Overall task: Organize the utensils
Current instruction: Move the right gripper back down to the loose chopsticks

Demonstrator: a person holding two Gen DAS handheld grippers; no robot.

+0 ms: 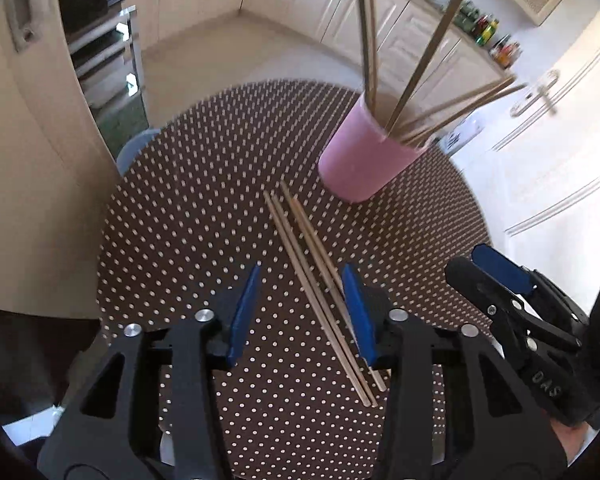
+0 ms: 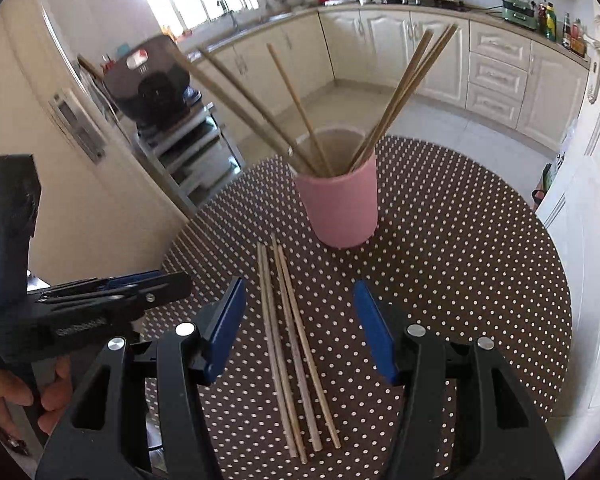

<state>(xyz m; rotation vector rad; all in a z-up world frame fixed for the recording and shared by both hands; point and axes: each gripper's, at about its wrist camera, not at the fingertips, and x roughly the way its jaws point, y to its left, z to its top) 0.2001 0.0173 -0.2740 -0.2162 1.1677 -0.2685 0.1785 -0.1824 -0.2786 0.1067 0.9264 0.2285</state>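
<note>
Several wooden chopsticks (image 1: 320, 292) lie side by side on the round polka-dot table (image 1: 188, 216), also in the right wrist view (image 2: 296, 344). A pink cup (image 1: 366, 158) behind them holds several more chopsticks, which lean outward; it also shows in the right wrist view (image 2: 342, 204). My left gripper (image 1: 300, 316) is open and empty, hovering over the near ends of the loose chopsticks. My right gripper (image 2: 300, 328) is open and empty above the same chopsticks. Each gripper shows at the edge of the other's view.
The table (image 2: 480, 264) is small, with its edge close on all sides. A fridge (image 2: 52, 128) and a metal shelf cart (image 2: 184, 148) stand to the left. Kitchen cabinets (image 2: 440, 56) line the far wall, and a white door (image 1: 548, 152) stands to the right.
</note>
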